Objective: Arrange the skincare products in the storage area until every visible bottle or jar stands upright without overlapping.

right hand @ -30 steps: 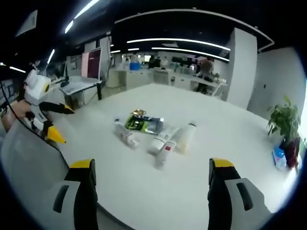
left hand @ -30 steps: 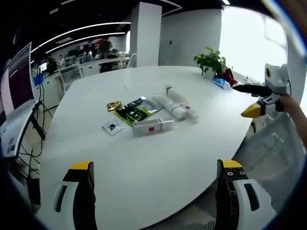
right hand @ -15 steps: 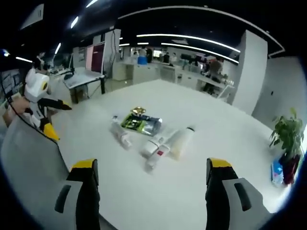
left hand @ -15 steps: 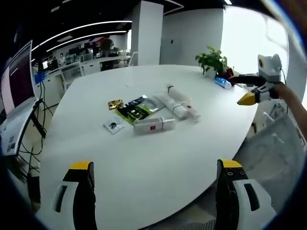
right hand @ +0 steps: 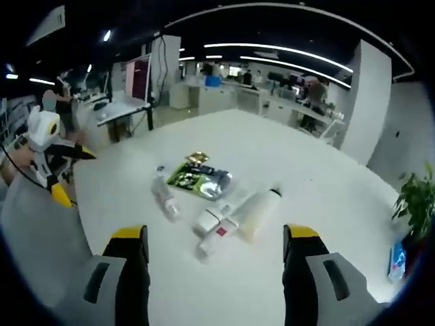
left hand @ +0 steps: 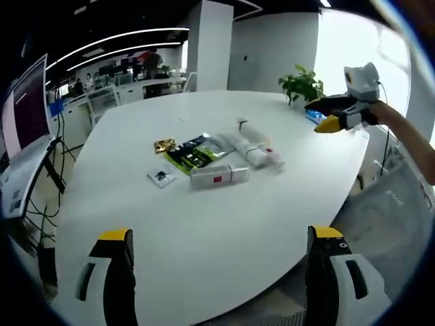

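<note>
Lying near the middle of the white table (left hand: 204, 258), a little above centre in the left gripper view: the skincare products, none standing upright. Resting lowest in that cluster, a white tube with a red label (left hand: 219, 177), flat on its side. Lying just right of it, close together and angled toward the upper left, a large white bottle (left hand: 251, 132) and two smaller tubes (left hand: 257, 155). Sitting left of those, a green and black sachet (left hand: 192, 155), with a small gold packet (left hand: 162, 147) at its upper left and a small white sachet (left hand: 160, 177) at its lower left.

Rising from the bottom corners of the same view, the left gripper (left hand: 219, 272), its yellow-tipped jaws spread wide apart over bare table, holding nothing. Hovering at the upper right, over the far table edge, the right gripper (left hand: 327, 117), carried by a person's arm (left hand: 408, 139); jaws there parted, nothing between them. Standing behind it, a potted plant (left hand: 299, 85).

Showing the same cluster at centre in the right gripper view: the large white bottle (right hand: 257, 214) lying beside the red-labelled tube (right hand: 216, 234), a clear bottle (right hand: 165, 200) to their left, the green sachet (right hand: 198, 179) above. Spread wide at the bottom, the right gripper (right hand: 212, 268), grasping nothing. Hanging at the far left edge, the left gripper (right hand: 66, 173), well apart from the products.
</note>
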Available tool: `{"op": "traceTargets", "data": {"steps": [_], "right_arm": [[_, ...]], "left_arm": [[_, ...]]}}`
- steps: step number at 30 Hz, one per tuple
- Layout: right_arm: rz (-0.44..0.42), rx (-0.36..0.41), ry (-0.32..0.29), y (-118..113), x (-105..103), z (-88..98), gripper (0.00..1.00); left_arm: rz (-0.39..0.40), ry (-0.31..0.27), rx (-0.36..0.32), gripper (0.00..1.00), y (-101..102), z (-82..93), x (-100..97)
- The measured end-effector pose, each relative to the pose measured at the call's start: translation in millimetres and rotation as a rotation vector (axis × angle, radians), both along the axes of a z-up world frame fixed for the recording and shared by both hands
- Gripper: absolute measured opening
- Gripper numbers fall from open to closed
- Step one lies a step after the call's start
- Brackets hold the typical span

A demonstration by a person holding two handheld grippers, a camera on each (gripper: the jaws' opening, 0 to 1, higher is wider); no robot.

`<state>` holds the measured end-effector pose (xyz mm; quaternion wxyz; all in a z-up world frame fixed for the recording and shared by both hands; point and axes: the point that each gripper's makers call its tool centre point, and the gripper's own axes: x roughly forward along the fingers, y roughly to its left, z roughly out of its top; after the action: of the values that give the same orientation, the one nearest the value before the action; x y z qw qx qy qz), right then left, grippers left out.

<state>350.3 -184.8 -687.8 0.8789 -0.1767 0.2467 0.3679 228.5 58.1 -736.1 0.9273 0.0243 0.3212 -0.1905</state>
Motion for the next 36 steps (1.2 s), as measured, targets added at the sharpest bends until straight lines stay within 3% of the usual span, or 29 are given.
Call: {"op": "traceTargets", "data": {"steps": [7,10,24,36], "right_arm": [[-0.007,-0.014,0.025,-3.2,17.7,-4.0,0.75],[-0.008,-0.025,0.028,-4.5,21.4,-3.8,0.73],[0.013,-0.066,0.103,-3.4,59.6,-27.1,0.61],[-0.011,-0.097,0.166,-5.3,80.1,-49.5,0.60]], "left_arm": [[0.000,0.012,0.017,0.99,1.7,-3.3,-1.2],[-0.003,0.013,0.085,0.99,6.5,-6.3,-1.1],[-0.004,0.026,0.068,0.99,5.7,-7.5,-1.4],[-0.010,0.038,0.056,0.99,3.6,-8.9,-2.8]]}}
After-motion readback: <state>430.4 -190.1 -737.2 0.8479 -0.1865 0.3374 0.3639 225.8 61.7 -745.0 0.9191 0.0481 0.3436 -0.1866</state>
